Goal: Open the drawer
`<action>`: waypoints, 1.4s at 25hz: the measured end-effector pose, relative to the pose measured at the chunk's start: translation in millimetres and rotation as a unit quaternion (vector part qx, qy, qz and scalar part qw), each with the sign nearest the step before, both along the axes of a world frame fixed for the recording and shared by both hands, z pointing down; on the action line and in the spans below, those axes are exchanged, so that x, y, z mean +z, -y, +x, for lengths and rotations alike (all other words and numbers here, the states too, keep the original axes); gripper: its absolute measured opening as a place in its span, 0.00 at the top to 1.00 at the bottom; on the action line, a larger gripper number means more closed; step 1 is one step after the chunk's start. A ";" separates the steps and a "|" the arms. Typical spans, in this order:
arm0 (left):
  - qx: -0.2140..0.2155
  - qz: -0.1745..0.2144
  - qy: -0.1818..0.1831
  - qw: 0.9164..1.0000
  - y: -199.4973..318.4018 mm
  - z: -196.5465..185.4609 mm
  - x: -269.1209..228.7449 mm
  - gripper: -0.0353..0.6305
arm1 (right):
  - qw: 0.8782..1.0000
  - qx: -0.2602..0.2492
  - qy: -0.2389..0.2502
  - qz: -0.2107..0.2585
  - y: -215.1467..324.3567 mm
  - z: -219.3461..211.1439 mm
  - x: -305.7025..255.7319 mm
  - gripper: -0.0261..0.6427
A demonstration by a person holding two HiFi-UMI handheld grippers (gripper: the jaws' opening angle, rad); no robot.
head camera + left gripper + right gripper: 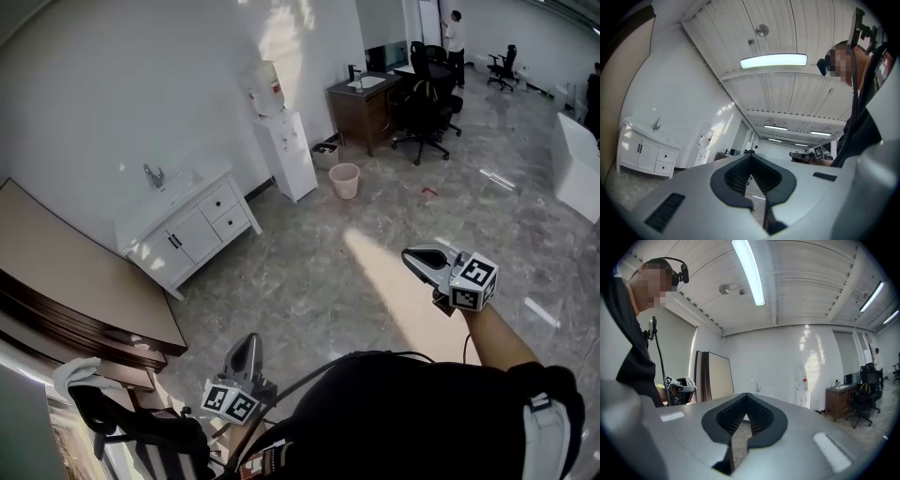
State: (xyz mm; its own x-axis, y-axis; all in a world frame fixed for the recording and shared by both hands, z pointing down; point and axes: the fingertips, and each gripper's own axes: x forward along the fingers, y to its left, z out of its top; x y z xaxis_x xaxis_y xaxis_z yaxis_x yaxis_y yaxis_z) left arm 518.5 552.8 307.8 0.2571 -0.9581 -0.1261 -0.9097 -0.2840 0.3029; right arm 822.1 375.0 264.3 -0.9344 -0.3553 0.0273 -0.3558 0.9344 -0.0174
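A white vanity cabinet (184, 232) with a sink and faucet stands against the far wall. Two drawers (225, 213) sit at its right end, both closed. The left gripper view shows the same cabinet (646, 154) at the left, well away across the floor. My left gripper (247, 345) is low in the head view, close to my body, shut and empty (751, 157). My right gripper (419, 260) is held out over the floor at the right, jaws together with nothing between them (746, 395). In the right gripper view only the faucet (758, 388) shows above the jaws.
A water dispenser (284, 145) and a pink bin (344, 180) stand right of the cabinet. Further back are a brown desk (364, 105), black office chairs (427, 111) and a person (455, 36). Large brown panels (84, 291) lie at the left, a chair with a cloth (112, 412) below them.
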 end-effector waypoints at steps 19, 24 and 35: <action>-0.027 -0.034 0.013 0.999 95.5 91.3 9.4 0.95 | 0.998 -0.048 0.014 -0.024 112.2 62.3 30.1 0.97; -0.003 -0.039 0.008 0.999 137.7 77.3 17.1 0.95 | 0.999 -0.038 0.000 -0.029 138.0 47.2 40.8 0.97; 0.069 -0.023 0.001 0.997 254.3 -16.5 10.6 0.95 | 0.999 0.032 -0.017 -0.021 214.5 -26.1 20.1 0.97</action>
State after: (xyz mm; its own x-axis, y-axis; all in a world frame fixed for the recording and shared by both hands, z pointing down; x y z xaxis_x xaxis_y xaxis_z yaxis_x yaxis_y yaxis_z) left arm 501.9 298.5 318.5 0.3865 -0.9187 -0.0816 -0.8639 -0.3916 0.3167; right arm 796.0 160.6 284.4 -0.9081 -0.4117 0.0760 -0.4155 0.9086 -0.0432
